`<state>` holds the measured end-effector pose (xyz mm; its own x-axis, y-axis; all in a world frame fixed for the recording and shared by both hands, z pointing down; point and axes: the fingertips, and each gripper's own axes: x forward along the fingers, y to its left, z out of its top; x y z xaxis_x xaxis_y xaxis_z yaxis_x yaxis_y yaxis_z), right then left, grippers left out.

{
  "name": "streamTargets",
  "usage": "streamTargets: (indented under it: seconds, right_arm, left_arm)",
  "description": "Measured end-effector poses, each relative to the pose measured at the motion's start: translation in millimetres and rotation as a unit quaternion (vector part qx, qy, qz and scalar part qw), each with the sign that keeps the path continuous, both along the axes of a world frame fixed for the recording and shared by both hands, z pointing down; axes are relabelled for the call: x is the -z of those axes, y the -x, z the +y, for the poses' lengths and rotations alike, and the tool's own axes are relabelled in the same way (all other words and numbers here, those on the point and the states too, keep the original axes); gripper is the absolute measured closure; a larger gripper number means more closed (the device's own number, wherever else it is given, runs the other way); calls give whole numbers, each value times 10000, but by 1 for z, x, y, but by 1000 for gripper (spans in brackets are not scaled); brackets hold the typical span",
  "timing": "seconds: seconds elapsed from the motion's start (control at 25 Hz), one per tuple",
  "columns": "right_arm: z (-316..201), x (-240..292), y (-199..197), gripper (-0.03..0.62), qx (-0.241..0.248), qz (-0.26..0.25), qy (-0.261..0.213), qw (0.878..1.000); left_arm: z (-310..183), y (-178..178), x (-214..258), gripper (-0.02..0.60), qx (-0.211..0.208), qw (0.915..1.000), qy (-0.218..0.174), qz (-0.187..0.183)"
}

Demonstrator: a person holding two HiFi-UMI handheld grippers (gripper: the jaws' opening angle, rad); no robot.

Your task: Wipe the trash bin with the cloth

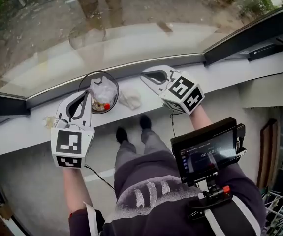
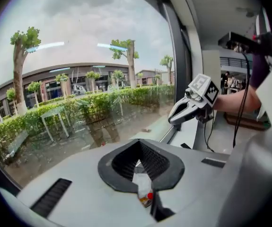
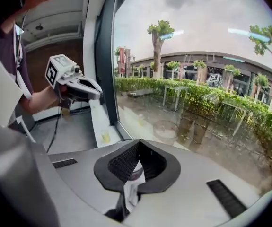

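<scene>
A small round trash bin (image 1: 100, 77) with crumpled paper and a red bit inside stands on the white window sill (image 1: 23, 128). A crumpled white cloth (image 1: 130, 100) lies on the sill just right of it. My left gripper (image 1: 87, 95) is shut and empty, its tips at the bin's left rim. In the left gripper view the bin's contents (image 2: 147, 196) show through the gap under the jaws of the left gripper (image 2: 139, 143). My right gripper (image 1: 144, 76) hovers shut and empty above and right of the cloth. In the right gripper view, the cloth (image 3: 134, 186) shows beneath the right gripper (image 3: 138, 143).
The window glass (image 1: 131, 28) rises right behind the sill, with a dark frame post (image 1: 249, 33) at the right. A yellowish scrap (image 1: 48, 122) lies on the sill left of the bin. The person's shoes (image 1: 122, 134) stand below, and a screen (image 1: 207, 154) is mounted at the chest.
</scene>
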<state>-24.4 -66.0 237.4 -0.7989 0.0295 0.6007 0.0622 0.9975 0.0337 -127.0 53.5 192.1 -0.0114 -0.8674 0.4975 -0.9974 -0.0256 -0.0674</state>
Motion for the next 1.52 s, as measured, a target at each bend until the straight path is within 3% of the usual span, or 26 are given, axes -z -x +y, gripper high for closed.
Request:
streamTargets:
  seconds: [0.2,0.32,0.44,0.6,0.76,1.0,1.12,1.28,1.52]
  right_arm:
    - [18,66,-16,595,-140,-707,160,9973]
    - [17,79,-24,595,-246,-1023,394,9937]
    - [13,98,-52,595,-340,-1231,387,9910]
    - [7,123,-103,595,-446,-1565,433,9857]
    - [7,120,-146,596,-520,-1776,663,9805]
    - [13,110,-247,596,-561,-1749,790,9798]
    - [17,103,-282,597,-538,-1752,1067,9772]
    - [31,88,-290,596,-335,-1756,1200,9765]
    - [62,90,-268,597,-40,-1622,1051,9811]
  left_arm:
    - [-24,-22,68,583,-428,9967,-694,-52]
    - [-29,-33,73,583,-617,9951,-768,-71]
    - [-33,-66,88,583,-810,9934,-812,60]
    - [-45,-123,104,583,-1065,9915,-739,75]
    - [-56,-171,91,583,-1292,9893,-673,75]
    - [-52,-271,84,583,-1481,9875,-526,80]
    - [-40,-309,77,583,-1474,9887,-264,0]
    - [-17,-319,73,583,-1274,9918,-31,-89]
    - [9,-307,82,583,-1027,9941,-270,211]
